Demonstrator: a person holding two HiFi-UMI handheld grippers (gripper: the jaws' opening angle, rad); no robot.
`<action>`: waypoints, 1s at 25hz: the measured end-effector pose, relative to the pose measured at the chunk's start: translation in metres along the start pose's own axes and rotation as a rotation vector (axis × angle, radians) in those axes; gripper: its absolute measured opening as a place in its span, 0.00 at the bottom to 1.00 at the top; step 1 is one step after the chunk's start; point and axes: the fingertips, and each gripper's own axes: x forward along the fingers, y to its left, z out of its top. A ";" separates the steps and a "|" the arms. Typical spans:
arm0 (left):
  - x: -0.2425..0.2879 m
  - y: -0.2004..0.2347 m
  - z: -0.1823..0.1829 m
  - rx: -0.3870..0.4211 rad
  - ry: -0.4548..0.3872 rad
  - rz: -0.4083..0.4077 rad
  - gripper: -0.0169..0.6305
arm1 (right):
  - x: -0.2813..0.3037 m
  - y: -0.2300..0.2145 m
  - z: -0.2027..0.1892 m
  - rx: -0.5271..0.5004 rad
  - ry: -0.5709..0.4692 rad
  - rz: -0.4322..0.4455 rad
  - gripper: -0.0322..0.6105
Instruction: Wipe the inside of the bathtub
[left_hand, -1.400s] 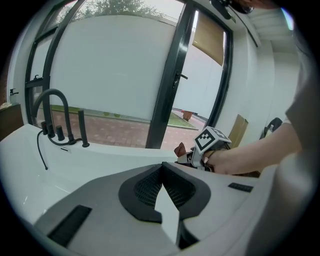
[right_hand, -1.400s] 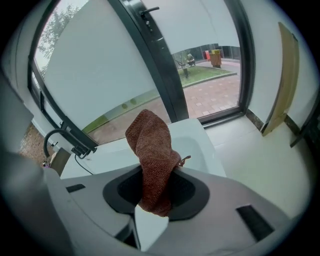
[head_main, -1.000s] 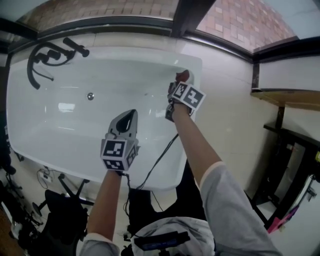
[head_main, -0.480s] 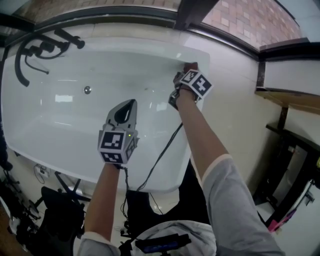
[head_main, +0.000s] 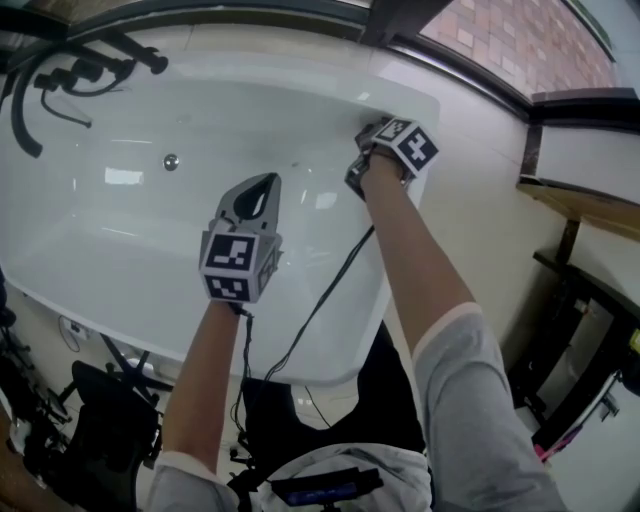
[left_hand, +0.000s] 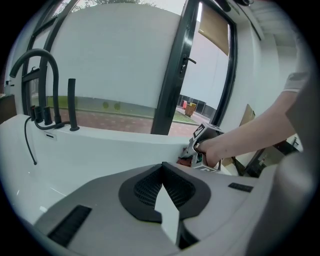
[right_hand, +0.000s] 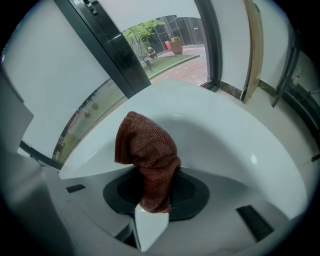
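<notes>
The tub (head_main: 120, 235) is the biggest thing here. It is white and shiny, and it fills most of the head view. Behind the tub's far side is a window with a black frame (head_main: 385, 25), and red bricks (head_main: 500, 45) show outside it. A black tap (head_main: 60, 75) bends over the tub's left end, with a thin black hose hanging down inside the tub.

The left gripper (head_main: 262, 188) hangs over the middle of the tub, above its floor. Its two jaws are pressed together and there is nothing between them. It does not touch the tub.

The right gripper (head_main: 372, 135) is up at the tub's far right corner, right by the top edge. Its jaws are squeezed tight on a red-brown cloth (right_hand: 147, 150). The cloth sticks out past the jaws and flops over at the top. Its top lies against the white side of the tub, just under the edge. From the left gripper view, a bit of the cloth peeks out beside the hand (left_hand: 217, 150) that holds the right gripper, at that same corner.

A thin black cable (head_main: 322, 310) runs from the right arm, across the inside of the tub and over its near edge.

A small round metal drain (head_main: 171, 161) sits in the tub, near the tap end.
</notes>
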 end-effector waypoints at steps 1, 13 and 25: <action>0.004 0.003 -0.001 0.000 -0.001 -0.001 0.04 | 0.003 0.001 0.000 0.005 -0.002 -0.010 0.22; 0.032 0.030 -0.027 -0.030 0.008 0.001 0.04 | 0.035 0.002 -0.024 -0.032 0.016 -0.055 0.21; 0.067 0.053 -0.082 -0.042 0.031 -0.008 0.04 | 0.082 -0.001 -0.062 -0.068 -0.002 -0.015 0.21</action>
